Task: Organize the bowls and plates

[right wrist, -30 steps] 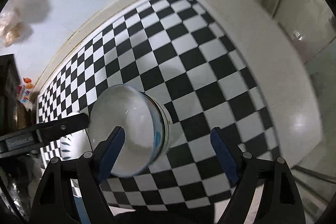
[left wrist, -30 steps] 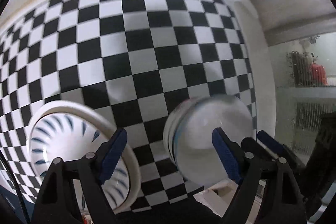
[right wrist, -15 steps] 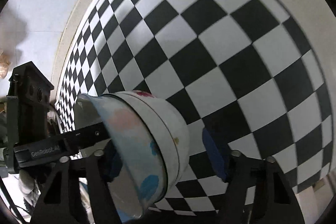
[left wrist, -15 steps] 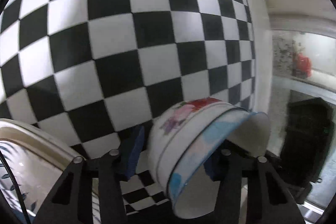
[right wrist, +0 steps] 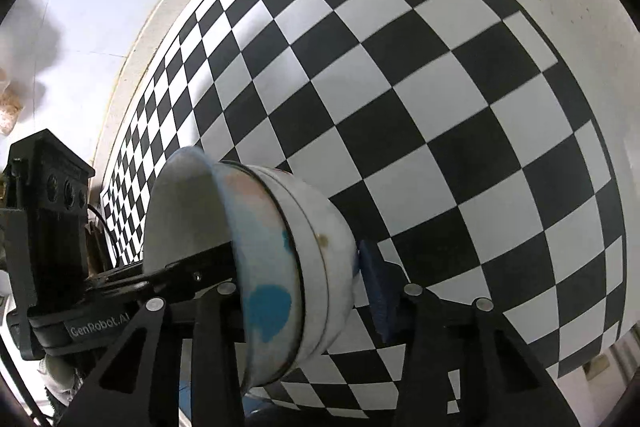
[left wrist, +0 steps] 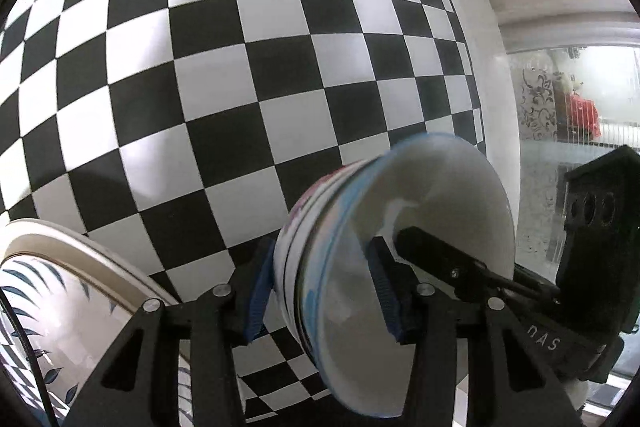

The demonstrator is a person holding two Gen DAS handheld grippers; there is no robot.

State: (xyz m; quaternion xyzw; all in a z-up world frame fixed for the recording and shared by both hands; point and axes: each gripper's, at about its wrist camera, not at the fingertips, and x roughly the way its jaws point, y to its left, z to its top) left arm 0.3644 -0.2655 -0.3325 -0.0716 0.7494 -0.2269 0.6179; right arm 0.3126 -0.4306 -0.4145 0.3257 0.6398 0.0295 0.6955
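Bowls (left wrist: 340,227) sit nested — left gripper (left wrist: 320,291) and right gripper (right wrist: 304,287), jaws just closed, clamp opposite walls, probably to lift the stack level beside the leaf-patterned plate (left wrist: 60,299).

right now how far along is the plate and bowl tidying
Done: two bowls already sit nested as a stack. In hand: the left claw and right claw, whose jaws have just been closing, each grip the stack's rim on the checkered table. Left: the leaf-patterned plate lies apart, not yet stacked.

Both grippers' fingers (left wrist: 384,291) newly clamped onto bowl (left wrist: 400,227)
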